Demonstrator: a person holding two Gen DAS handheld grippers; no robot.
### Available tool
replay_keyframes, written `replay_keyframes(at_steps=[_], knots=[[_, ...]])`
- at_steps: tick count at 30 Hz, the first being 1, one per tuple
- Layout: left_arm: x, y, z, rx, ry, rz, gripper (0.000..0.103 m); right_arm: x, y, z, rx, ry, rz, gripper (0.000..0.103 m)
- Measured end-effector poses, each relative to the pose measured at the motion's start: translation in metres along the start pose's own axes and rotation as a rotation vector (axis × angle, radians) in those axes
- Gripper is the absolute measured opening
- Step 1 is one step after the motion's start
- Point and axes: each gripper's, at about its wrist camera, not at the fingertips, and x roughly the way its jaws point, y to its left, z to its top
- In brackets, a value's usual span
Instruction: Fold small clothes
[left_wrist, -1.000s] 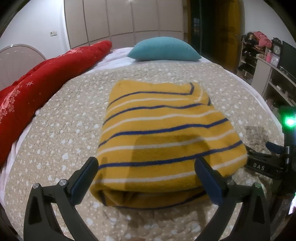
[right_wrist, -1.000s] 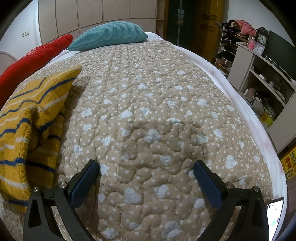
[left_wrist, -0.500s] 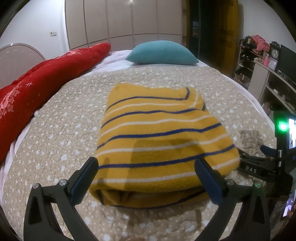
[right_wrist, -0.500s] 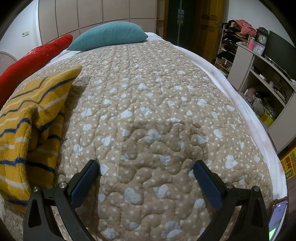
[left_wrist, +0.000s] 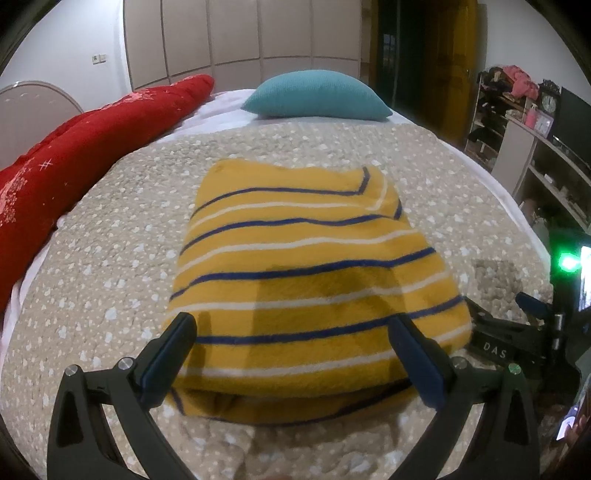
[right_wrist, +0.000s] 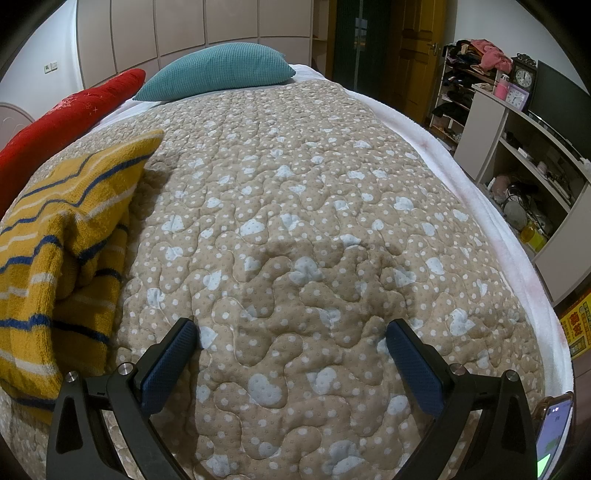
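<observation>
A yellow garment with blue and white stripes (left_wrist: 303, 273) lies folded into a thick rectangle on the beige quilted bedspread (left_wrist: 110, 266). My left gripper (left_wrist: 291, 332) is open and empty, hovering just above the garment's near edge. In the right wrist view the same garment (right_wrist: 62, 251) lies at the far left. My right gripper (right_wrist: 291, 339) is open and empty over bare quilt (right_wrist: 314, 221), to the right of the garment. The right gripper's body also shows in the left wrist view (left_wrist: 517, 332), beside the garment's right edge.
A teal pillow (left_wrist: 317, 94) lies at the head of the bed. A long red cushion (left_wrist: 85, 147) runs along the left side. Shelves with clutter and a clock (right_wrist: 524, 77) stand off the bed's right edge. A phone (right_wrist: 554, 435) shows at the lower right.
My left gripper has drawn back and risen a little, so the folded garment sits slightly farther off. The right gripper has stayed still.
</observation>
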Motion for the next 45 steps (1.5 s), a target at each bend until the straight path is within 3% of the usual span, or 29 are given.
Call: replay_keyframes(at_steps=[12, 45], knots=[[0.018, -0.019, 0.004, 0.028, 0.028, -0.012, 0.103, 0.0, 0.0, 0.0, 0.0, 0.0, 0.0, 0.103], [0.013, -0.013, 0.005, 0.009, 0.02, -0.005, 0.103, 0.0, 0.0, 0.0, 0.0, 0.0, 0.0, 0.103]])
